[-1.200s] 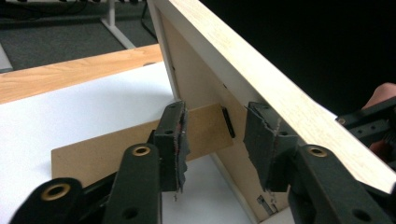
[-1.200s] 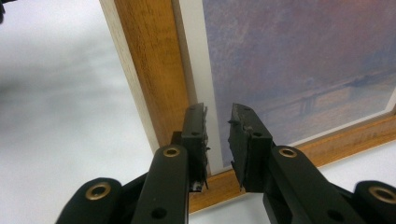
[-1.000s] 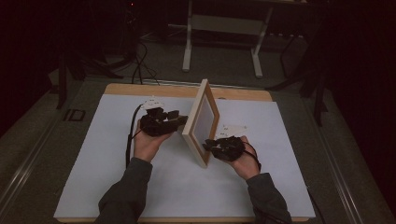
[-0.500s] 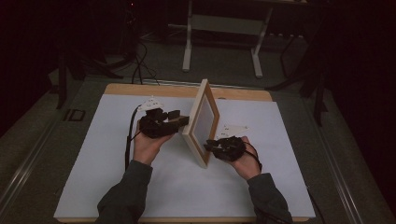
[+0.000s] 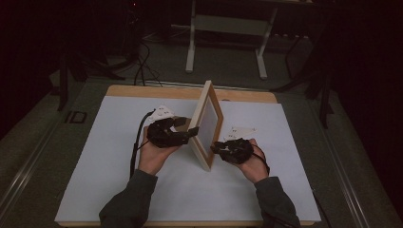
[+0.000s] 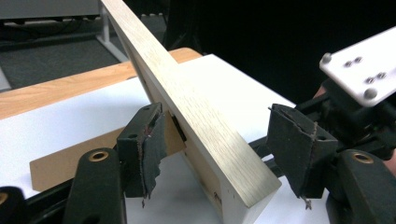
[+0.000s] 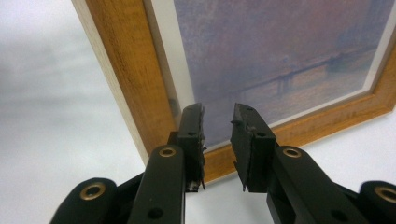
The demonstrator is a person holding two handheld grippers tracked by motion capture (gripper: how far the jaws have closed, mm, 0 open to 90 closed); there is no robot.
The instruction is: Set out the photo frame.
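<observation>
Wooden picture frame (image 5: 205, 124) stands upright mid-tabletop (image 5: 104, 156); our left claw (image 6: 219, 140) straddles its edge, agape, our right claw (image 7: 217, 140) faces the glass, parted. We should steady both sides before letting go.

The picture frame (image 7: 261, 70) runs past the top and right edges of the right gripper view, its print too blurred to make out.

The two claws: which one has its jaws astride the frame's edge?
The left claw: its jaws stand wide open either side of the frame's pale wooden edge. The right claw, jaws slightly apart, merely faces the frame's glazed front.
</observation>
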